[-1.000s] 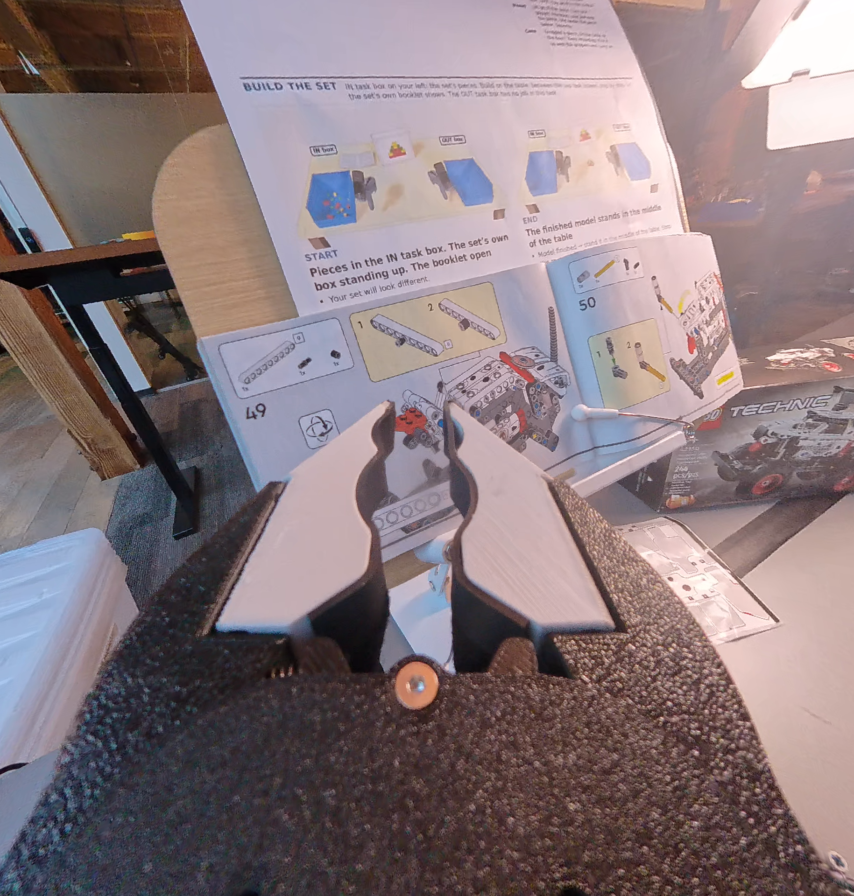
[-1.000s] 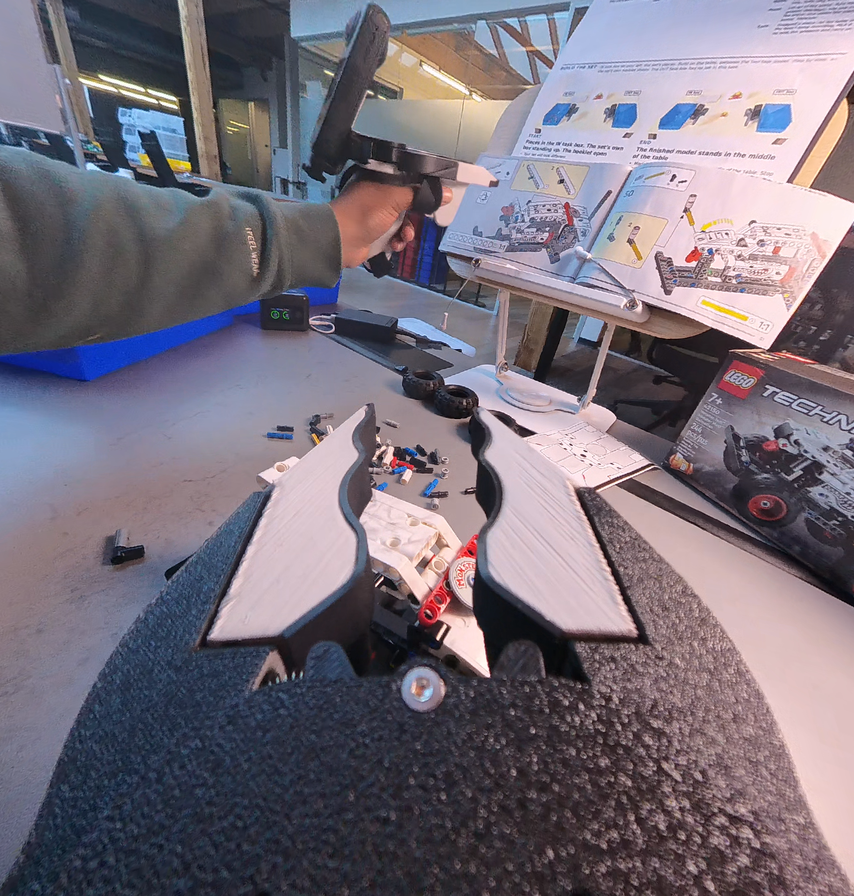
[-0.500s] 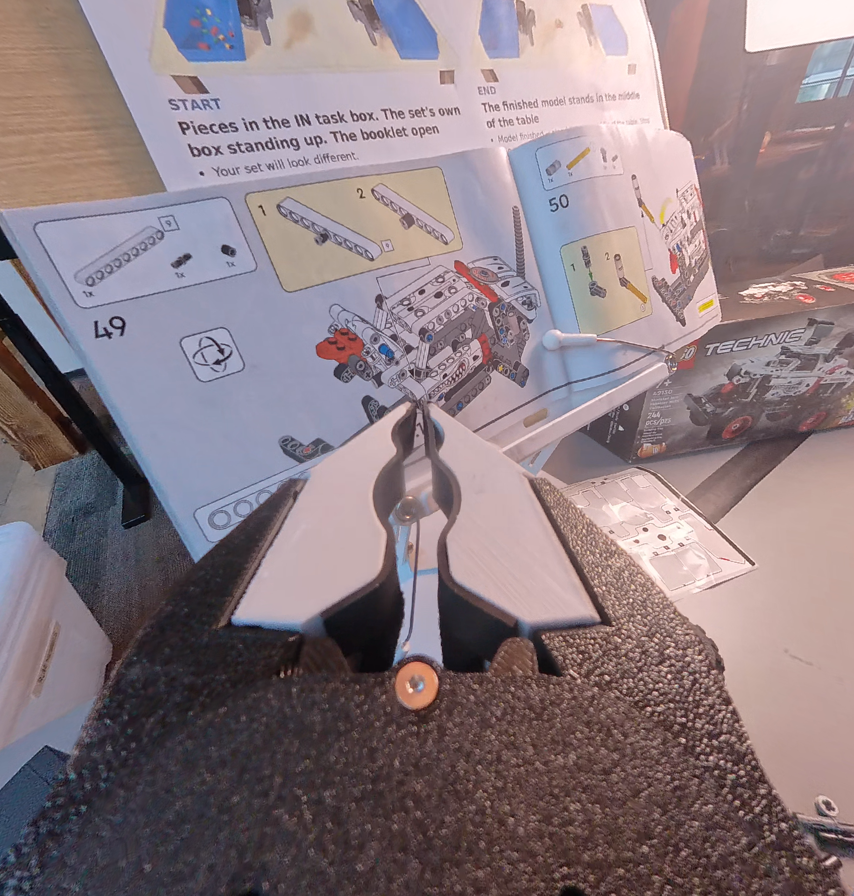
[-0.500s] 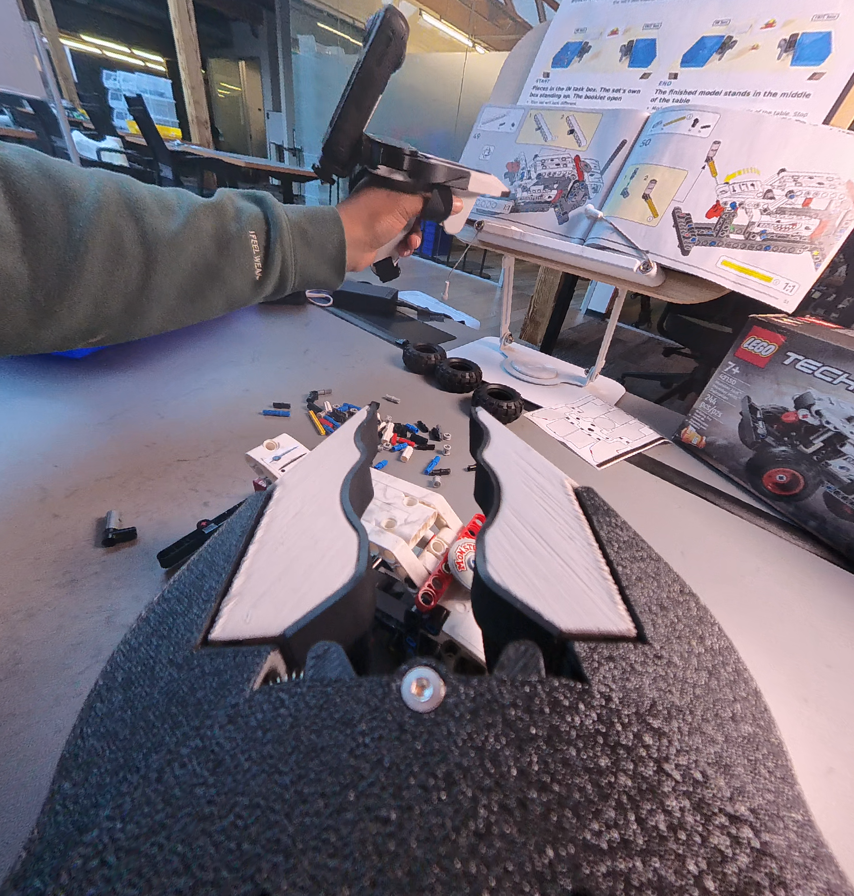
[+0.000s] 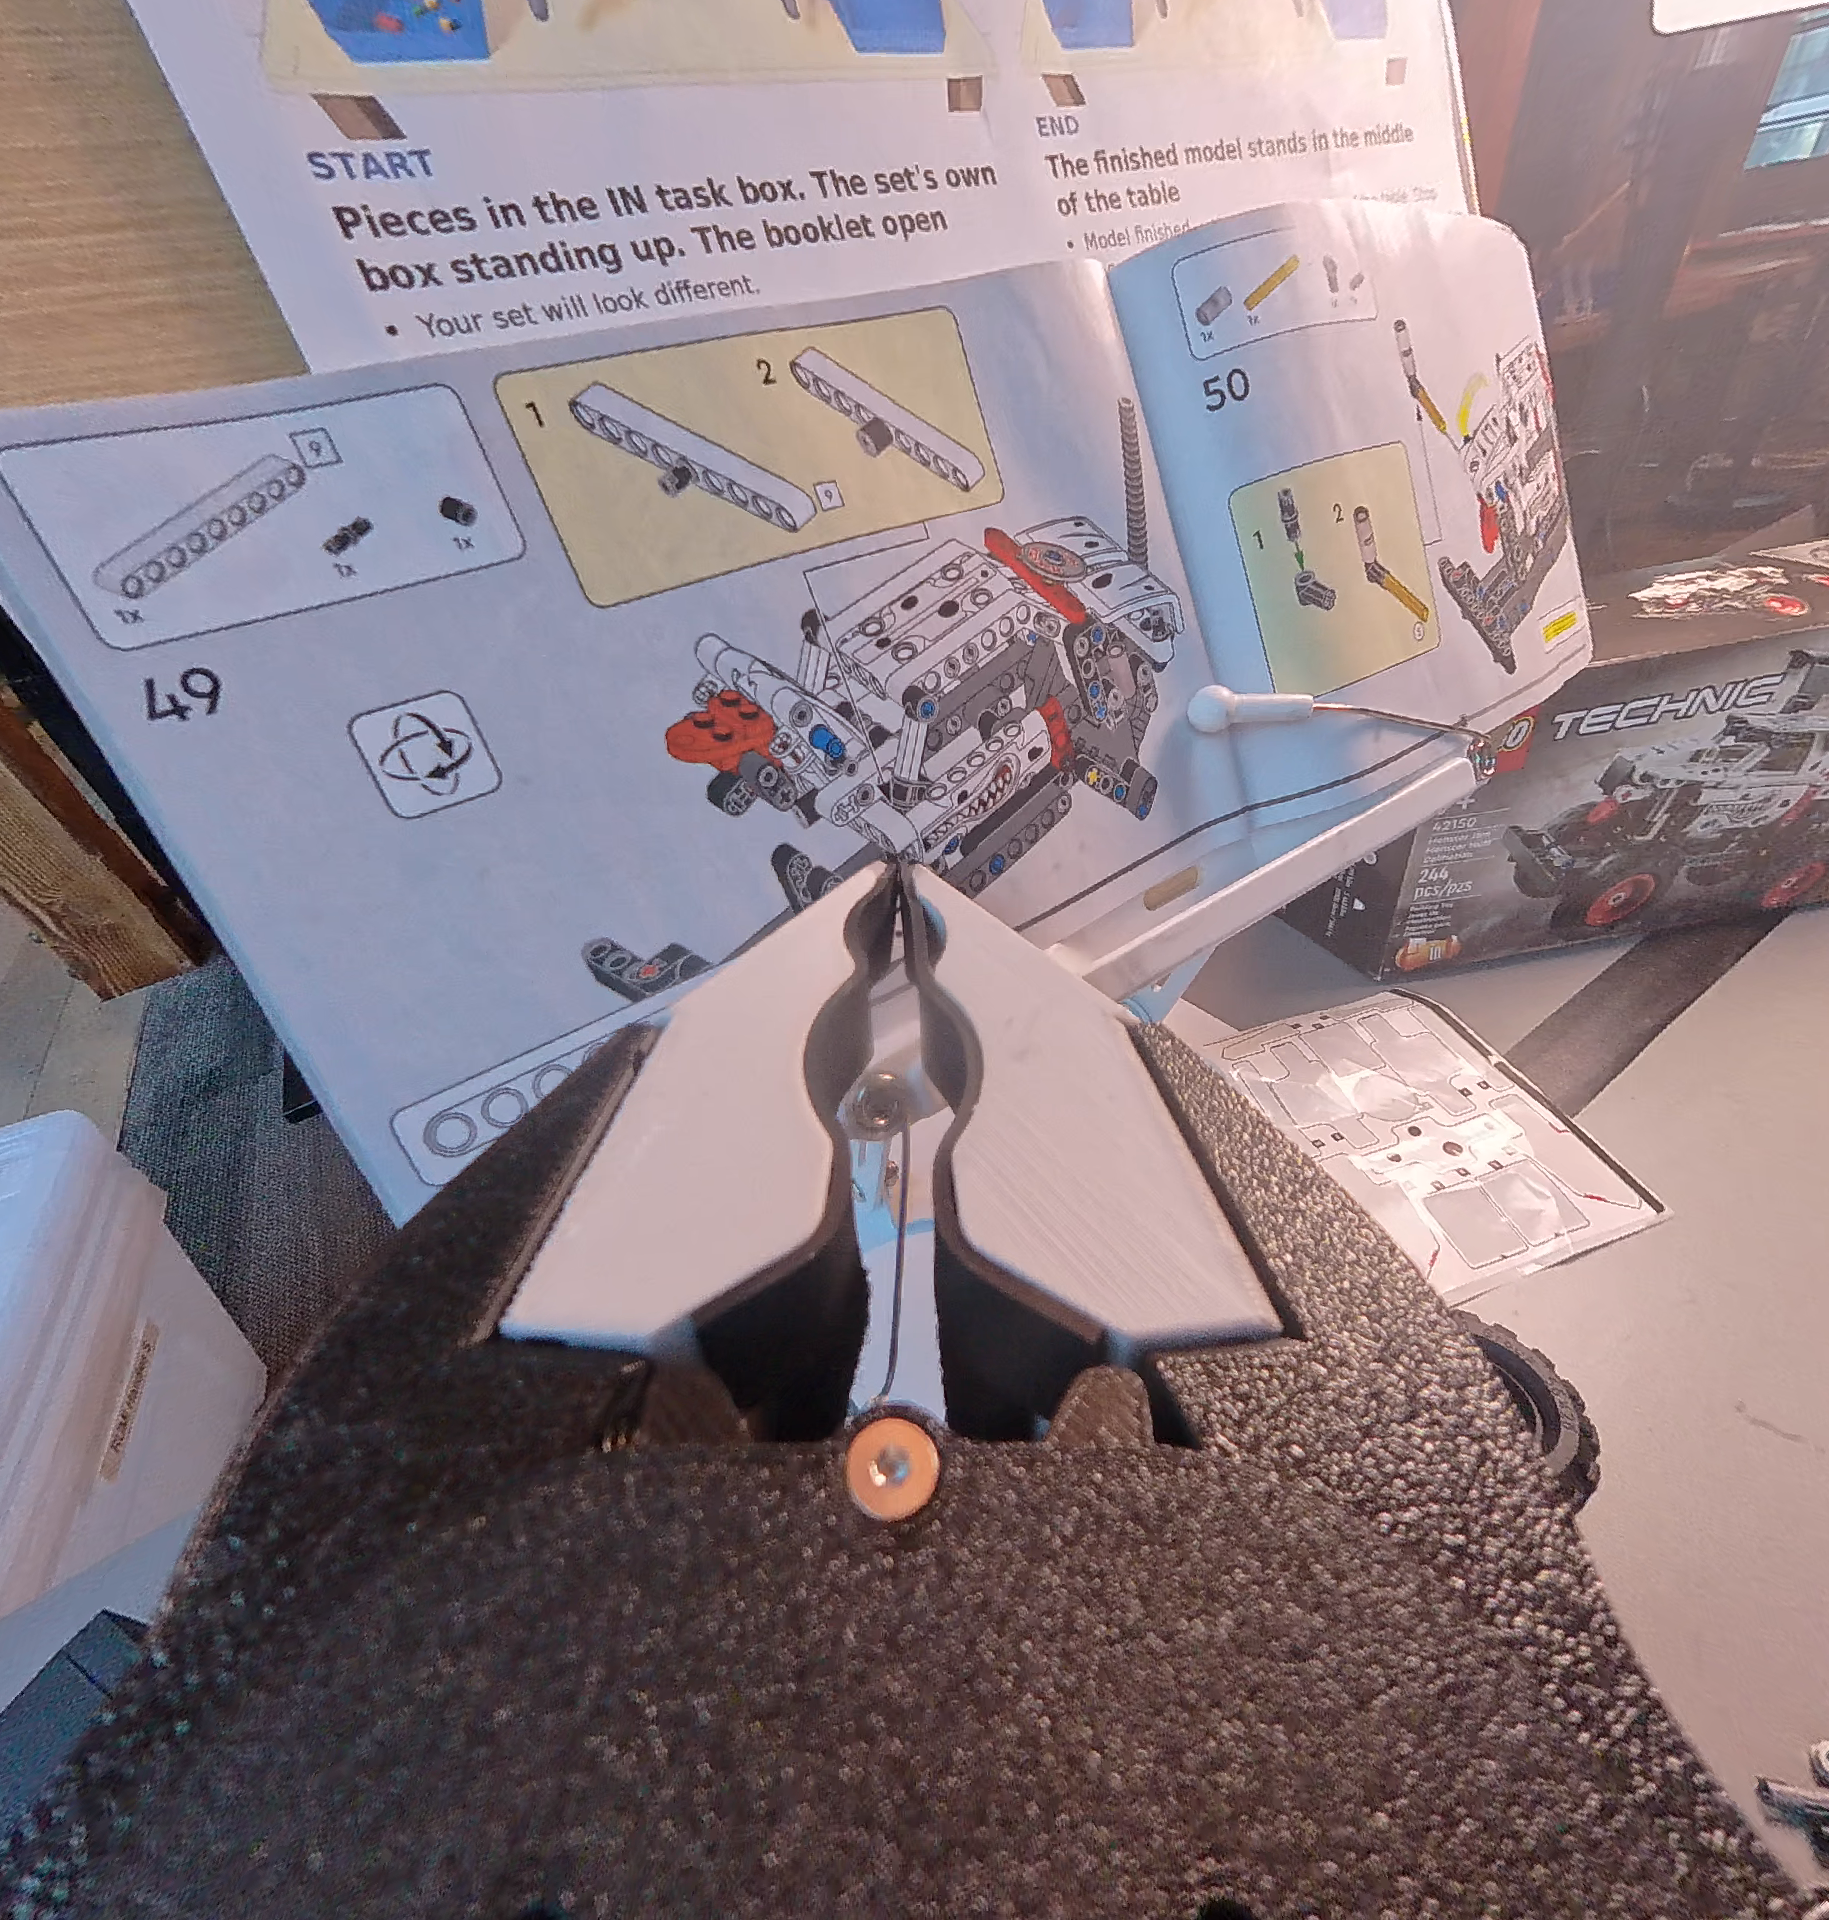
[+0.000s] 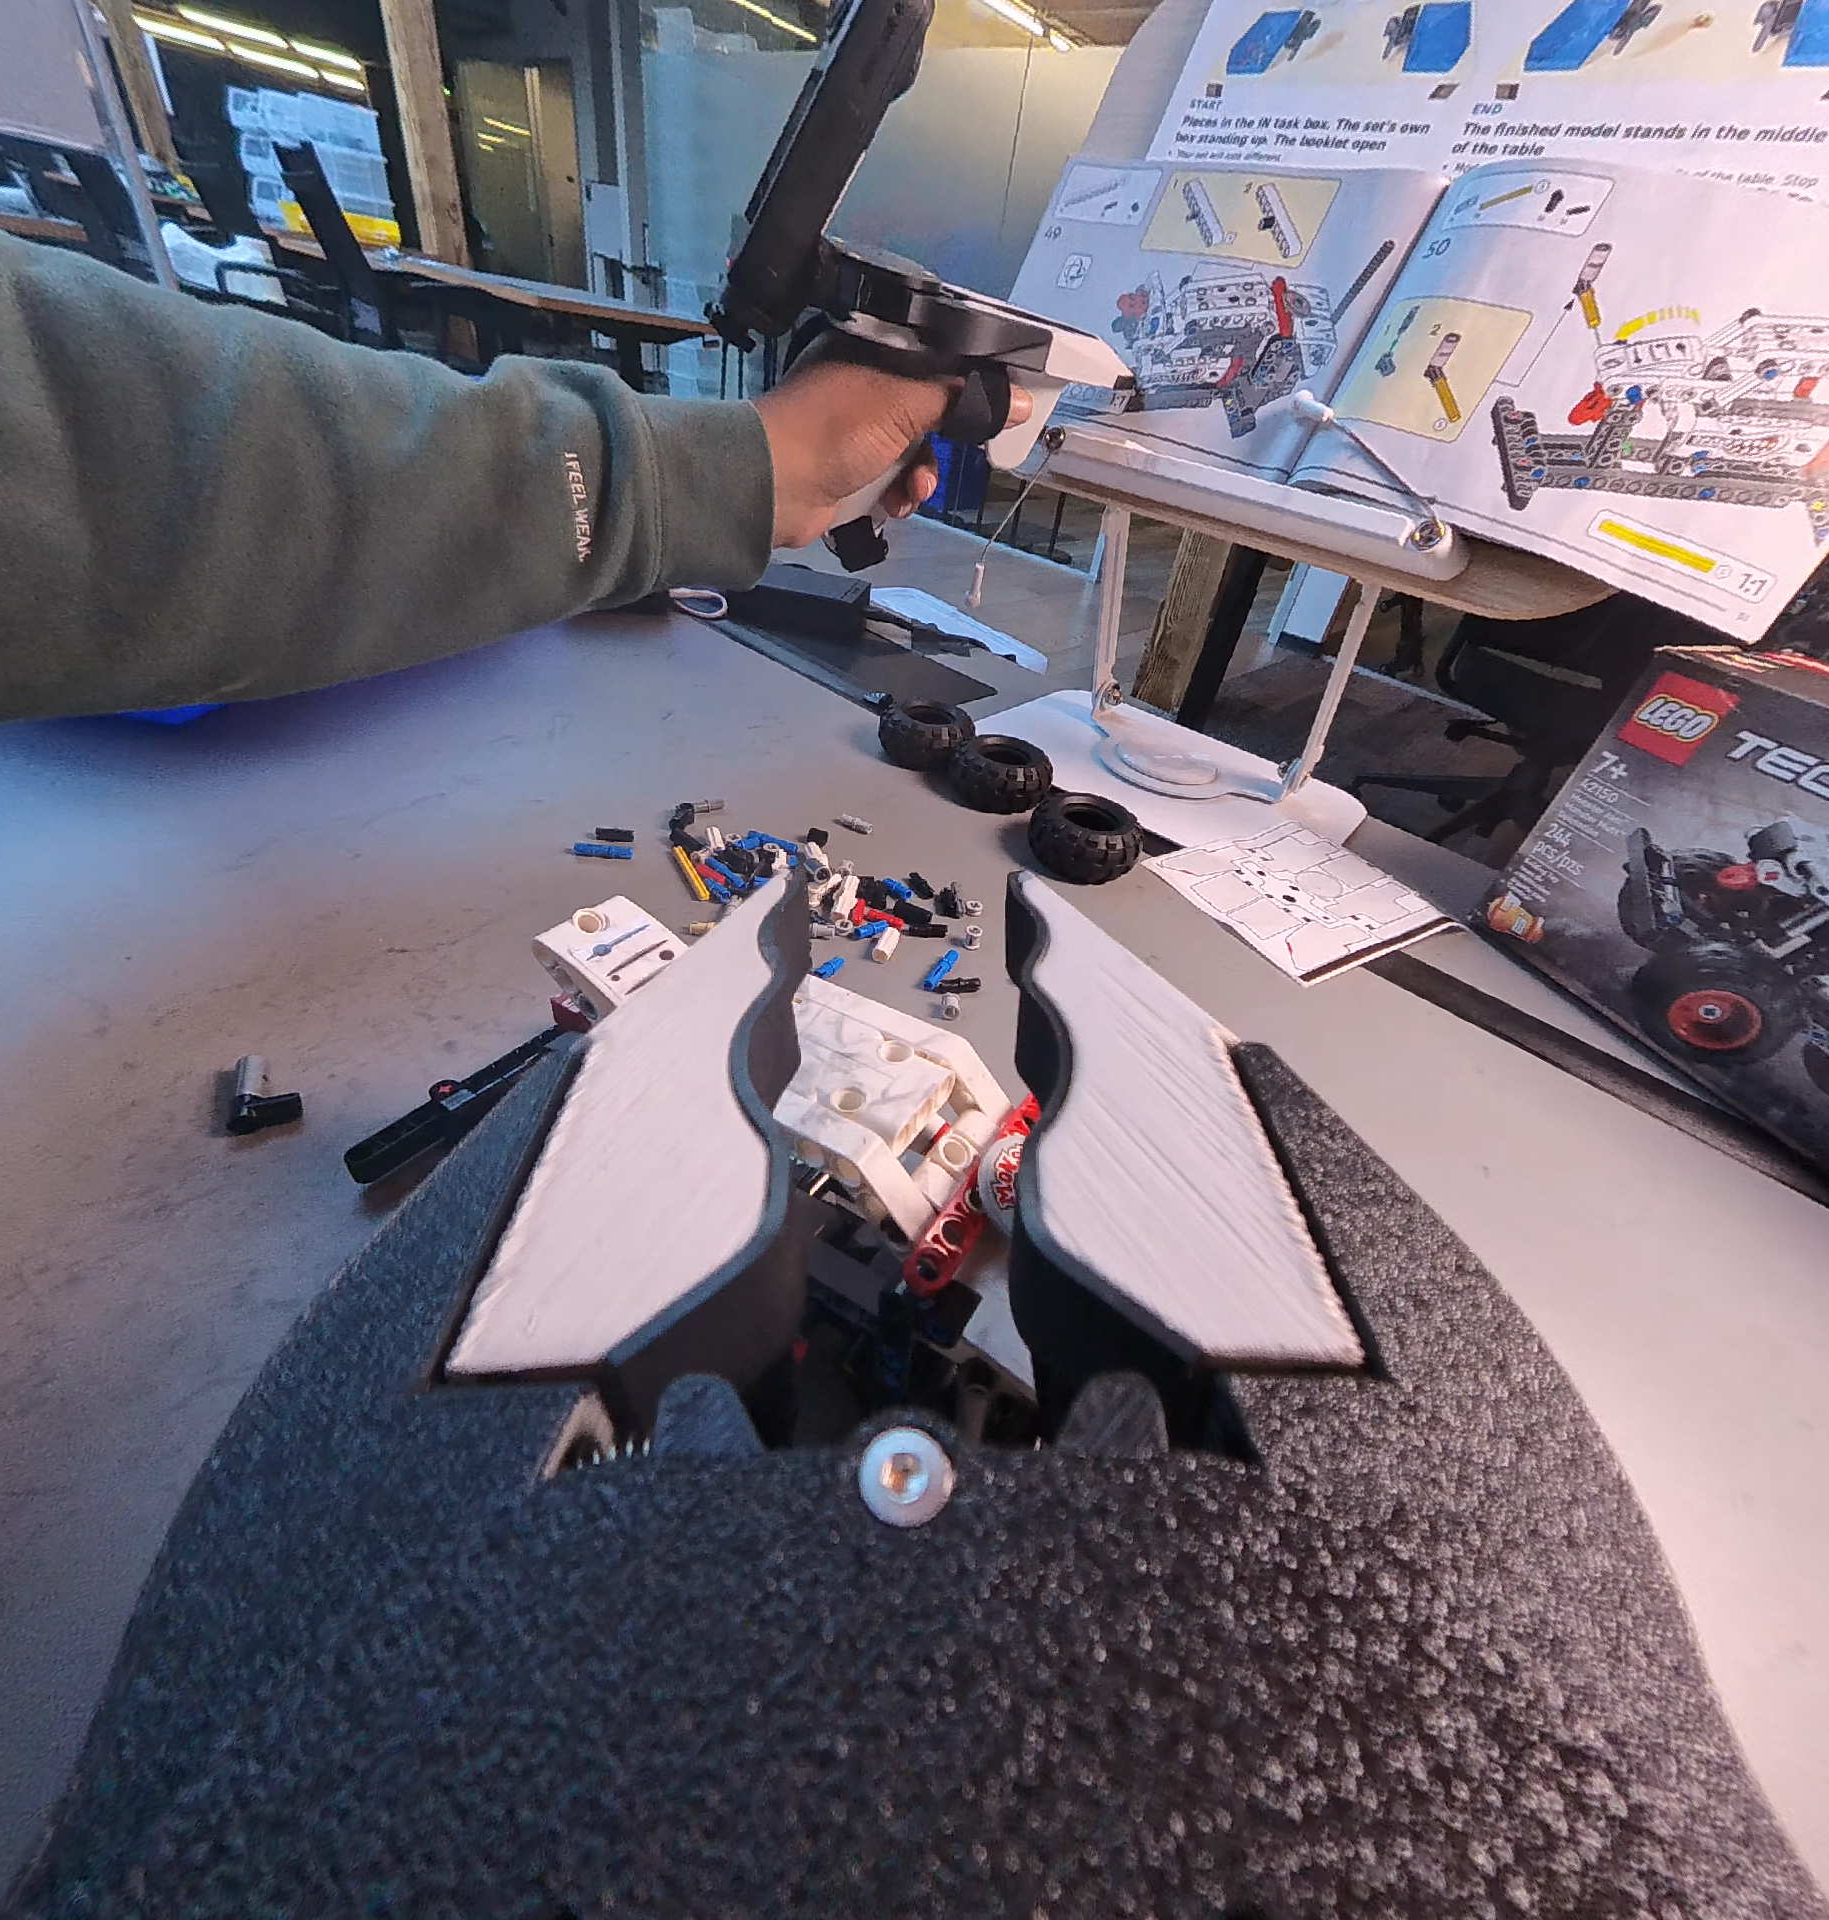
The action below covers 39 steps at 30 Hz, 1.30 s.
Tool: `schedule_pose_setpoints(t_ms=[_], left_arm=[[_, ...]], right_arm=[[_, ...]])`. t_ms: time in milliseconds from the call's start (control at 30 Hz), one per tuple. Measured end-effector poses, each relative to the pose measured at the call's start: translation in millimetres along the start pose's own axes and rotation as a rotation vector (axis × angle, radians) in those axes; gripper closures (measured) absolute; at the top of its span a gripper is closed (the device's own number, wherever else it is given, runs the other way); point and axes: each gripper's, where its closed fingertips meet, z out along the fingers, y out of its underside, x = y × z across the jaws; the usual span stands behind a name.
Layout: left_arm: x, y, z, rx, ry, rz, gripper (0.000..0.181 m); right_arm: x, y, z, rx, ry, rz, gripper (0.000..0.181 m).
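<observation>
My left gripper (image 5: pixel 899 878) is shut, its tips at the lower edge of the left page of an open building booklet (image 5: pixel 474 779) on a white stand. A loose wire page holder and a screw show between its fingers. I cannot tell whether paper is pinched. In the right wrist view a person's hand holds this gripper (image 6: pixel 1107 390) up at the booklet (image 6: pixel 1512 312). My right gripper (image 6: pixel 905 894) is shut on a partly built white toy model (image 6: pixel 868 1091) with a red beam, low over the grey table (image 6: pixel 266 883).
Small loose pieces (image 6: pixel 837 894) lie scattered ahead of the right gripper, with three black tyres (image 6: pixel 998 774) by the stand base (image 6: pixel 1201 769). A white panel piece (image 6: pixel 603 951), black beam (image 6: pixel 442 1112), sticker sheet (image 6: pixel 1294 899) and the set's box (image 6: pixel 1720 883) lie around.
My left gripper has closed and moved forward and down to the bottom of the booklet's left page. My right gripper, still holding the model, has tilted and shifted slightly.
</observation>
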Motion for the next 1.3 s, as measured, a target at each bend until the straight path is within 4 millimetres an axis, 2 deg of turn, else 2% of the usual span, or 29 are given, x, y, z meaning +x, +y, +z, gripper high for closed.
schedule_pose_setpoints(t_ms=[167, 467, 600, 633, 700, 800, 933, 1033, 1167, 1233, 1300], left_arm=[[-3.0, -5.1, -0.4, 0.014, -0.003, -0.002, 0.18], [-34.1, -43.2, -2.2, 0.061, -0.078, -0.006, 0.177], [-29.1, -54.1, -2.4, 0.067, -0.061, 0.001, 0.176], [-20.3, -51.6, -4.4, 0.064, -0.026, -0.014, 0.178], [10.1, -37.3, -12.7, 0.029, 0.091, -0.035, 0.178], [69.9, -10.0, -39.6, -0.023, 0.297, -0.053, 0.171], [156.2, 28.3, -101.8, -0.11, 0.567, 0.027, 0.156], [207.5, 62.0, -153.5, -0.187, 0.693, 0.112, 0.147], [256.1, 86.7, -207.0, -0.253, 0.808, 0.102, 0.138], [273.3, 91.5, -220.9, -0.267, 0.834, 0.086, 0.124], [286.2, 97.8, -224.9, -0.29, 0.825, 0.085, 0.098]], right_arm=[[-0.9, 1.7, 0.8, -0.006, -0.005, -0.001, 0.144], [-1.3, 0.4, 0.8, -0.002, -0.005, 0.001, 0.144], [-1.2, 0.5, 0.5, -0.004, -0.004, -0.005, 0.144], [-0.8, 0.1, 0.2, -0.003, -0.003, -0.006, 0.144], [-0.7, 0.5, -0.2, -0.009, -0.004, -0.011, 0.144], [-3.1, 6.0, -0.1, -0.054, -0.022, -0.033, 0.141], [-2.8, -1.4, -3.3, -0.023, -0.024, -0.038, 0.141], [0.7, -3.5, -5.0, -0.024, -0.018, -0.037, 0.142], [0.6, -5.6, -6.8, -0.021, -0.023, -0.056, 0.143], [0.1, -8.0, -8.5, -0.016, -0.017, -0.087, 0.143], [1.2, -12.0, -10.7, -0.002, 0.0, -0.111, 0.143]])
